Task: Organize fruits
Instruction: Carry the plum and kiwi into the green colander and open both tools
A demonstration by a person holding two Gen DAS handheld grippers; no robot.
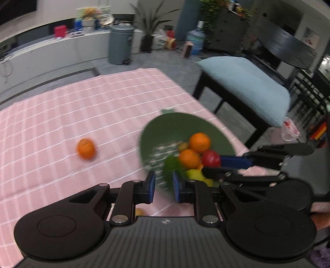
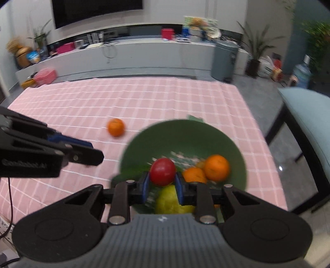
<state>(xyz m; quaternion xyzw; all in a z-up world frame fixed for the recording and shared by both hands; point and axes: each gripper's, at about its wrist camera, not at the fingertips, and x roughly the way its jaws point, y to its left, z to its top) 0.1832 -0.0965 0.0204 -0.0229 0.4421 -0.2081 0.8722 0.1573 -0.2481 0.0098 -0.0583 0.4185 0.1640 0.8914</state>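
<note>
While the right gripper (image 2: 161, 186) pinches the red fruit (image 2: 163, 171) over the bowl (image 2: 185, 136) — the left gripper (image 1: 163, 186) gapes.

Pink checked cloth (image 2: 144, 99) covers the surface, soft and matt; green bowl (image 2: 185, 136) looks smooth plastic; red apple (image 2: 163, 172) glossy; loose orange (image 2: 116, 127) finely dimpled.

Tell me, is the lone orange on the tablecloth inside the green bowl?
No, the orange sits on the pink tablecloth, apart from the green bowl.

Grey bin (image 2: 224, 59) by white TV bench (image 2: 132, 57), wall TV (image 2: 97, 10).
</note>
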